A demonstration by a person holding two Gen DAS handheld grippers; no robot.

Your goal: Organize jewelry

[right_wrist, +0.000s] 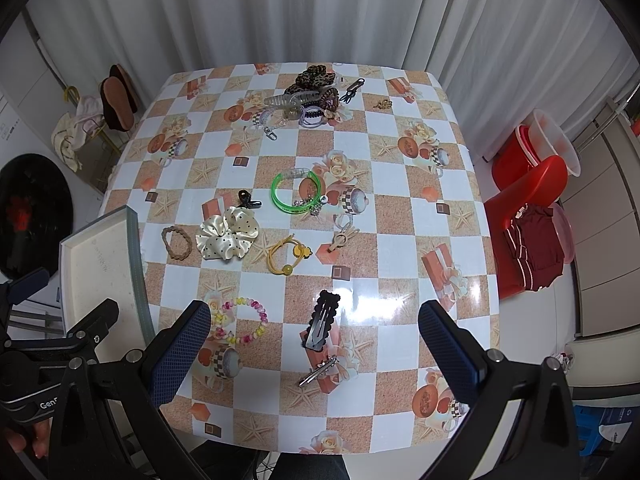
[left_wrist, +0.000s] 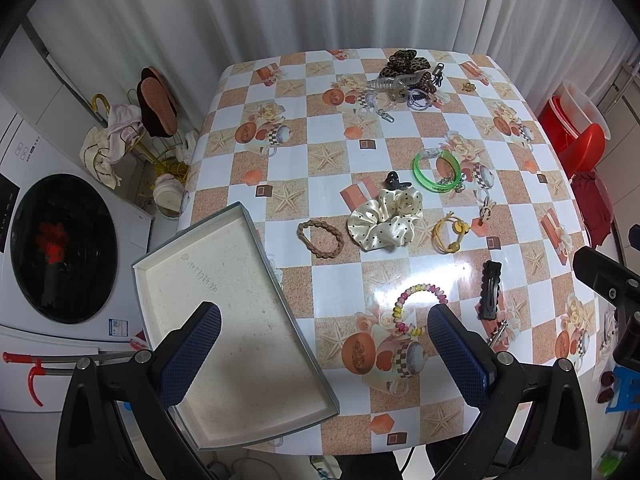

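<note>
Hovering wide open and empty, the left hand-held gripper (left_wrist: 324, 354) and right hand-held gripper (right_wrist: 314, 350) wait low in each view. Hair ties and clips lie spread across the worktop (right_wrist: 404, 184). At lower left, the empty box (left_wrist: 224, 320) hangs over the edge; I think a bump could tip it off.

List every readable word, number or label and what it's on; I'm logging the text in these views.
"GenR", cut off: left gripper, on its body in the right wrist view.
Handwritten digits inside the tray: too faint to read.
Print on the green bangle: too small.
Washing machine labels: blurred.
</note>
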